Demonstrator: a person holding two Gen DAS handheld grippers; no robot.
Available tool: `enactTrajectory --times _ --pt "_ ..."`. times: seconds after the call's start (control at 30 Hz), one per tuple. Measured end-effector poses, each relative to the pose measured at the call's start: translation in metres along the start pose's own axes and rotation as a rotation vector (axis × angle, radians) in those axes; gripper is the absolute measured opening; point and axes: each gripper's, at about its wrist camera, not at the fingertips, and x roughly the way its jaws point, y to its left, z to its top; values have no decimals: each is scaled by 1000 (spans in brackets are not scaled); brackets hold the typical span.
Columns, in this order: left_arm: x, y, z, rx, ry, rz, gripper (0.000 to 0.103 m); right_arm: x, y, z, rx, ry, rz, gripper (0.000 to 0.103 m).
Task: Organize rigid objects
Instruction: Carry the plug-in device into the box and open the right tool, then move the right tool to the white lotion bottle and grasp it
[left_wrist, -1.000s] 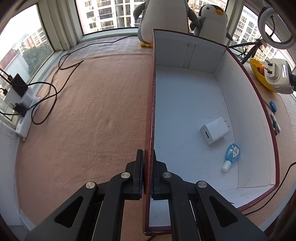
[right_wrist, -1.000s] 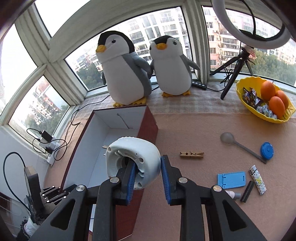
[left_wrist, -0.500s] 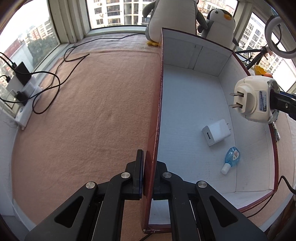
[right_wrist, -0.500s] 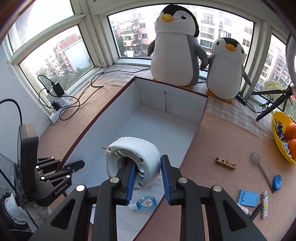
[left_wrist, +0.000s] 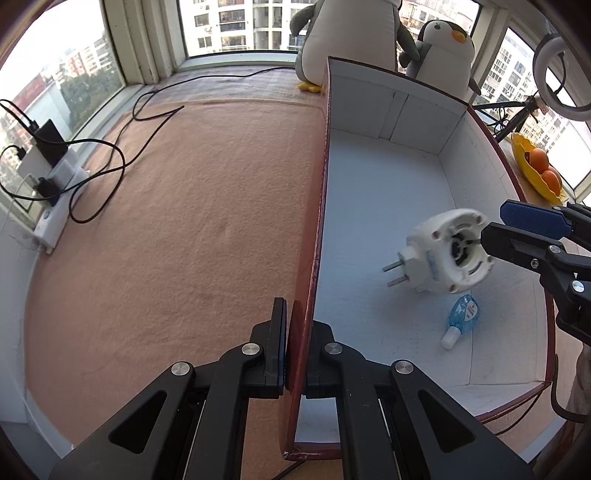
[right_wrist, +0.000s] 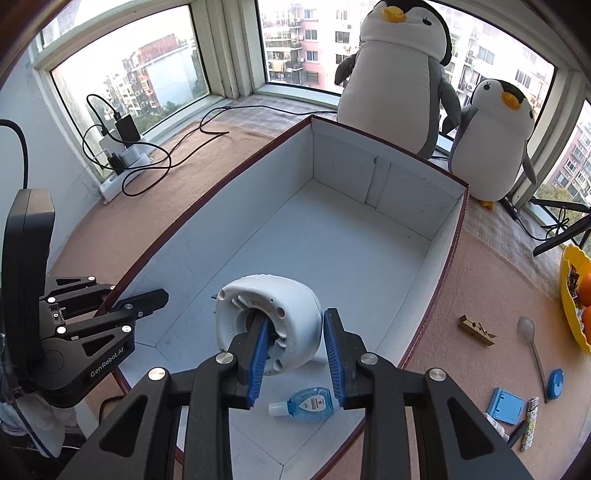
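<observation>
My right claw (right_wrist: 297, 360) hangs over the near end of the box (right_wrist: 448, 258), its jaws opening around the white plug reel (right_wrist: 271, 325). One blue pad sits inside the reel's hollow centre, the other stands just clear of its outer shell, so the reel is being let go rather than gripped. In the left view the reel (left_wrist: 448, 253) shows tilted, prongs toward the box's middle, above the white floor; whether it already rests on the floor I cannot tell. I release it here, I judge, because the box is where the rigid items are being gathered.

My left claw (left_wrist: 295, 350) is clenched on the box's left wall, one finger outside, one inside. This grip, as I read it, steadies the light cardboard while the other claw works within.

A blue bottle (right_wrist: 310, 404) lies on the box floor just below the reel.

Outside, on the surface (right_wrist: 476, 373) to the right, a clothespin (right_wrist: 476, 330), spoon (right_wrist: 532, 341) and blue stand (right_wrist: 506, 406) wait, well apart from the box.
</observation>
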Motion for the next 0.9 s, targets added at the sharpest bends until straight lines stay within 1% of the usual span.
enactTrajectory --times 0.03,0.1,0.2,0.33,0.47,0.7,0.8,0.9 --pt "0 -1 0 5 -1 3 4 -2 1 0 -3 -7 -3 44" --pt "-1 -2 1 19 -2 11 4 -7 1 -1 -5 -23 -11 53" --pt "-2 -4 1 31 -4 13 5 -11 -4 -1 22 -30 0 54" --pt "-1 -6 1 52 -4 21 5 -20 -17 -6 95 -50 22 55" --pt "-1 -9 1 87 -7 36 5 -32 -35 -14 177 -80 7 55" --pt "0 -15 0 170 -4 63 5 -58 -91 -46 372 -125 -53 55" --pt "1 -15 1 189 -1 63 5 -67 -119 -67 464 -130 -94 55" --pt "1 -16 1 204 2 61 5 -72 -148 -89 551 -118 -155 55"
